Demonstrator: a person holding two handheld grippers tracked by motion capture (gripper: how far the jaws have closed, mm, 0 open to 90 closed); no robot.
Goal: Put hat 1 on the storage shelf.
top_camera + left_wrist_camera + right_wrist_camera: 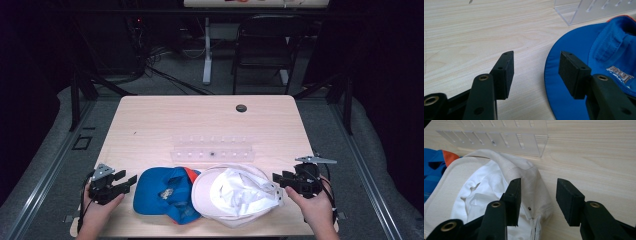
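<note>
The white cap [231,195] lies at lower centre, its edge just left of the right gripper [276,178], whose jaws stand apart (nothing pinched); the hand reaches in level from lower right.
</note>
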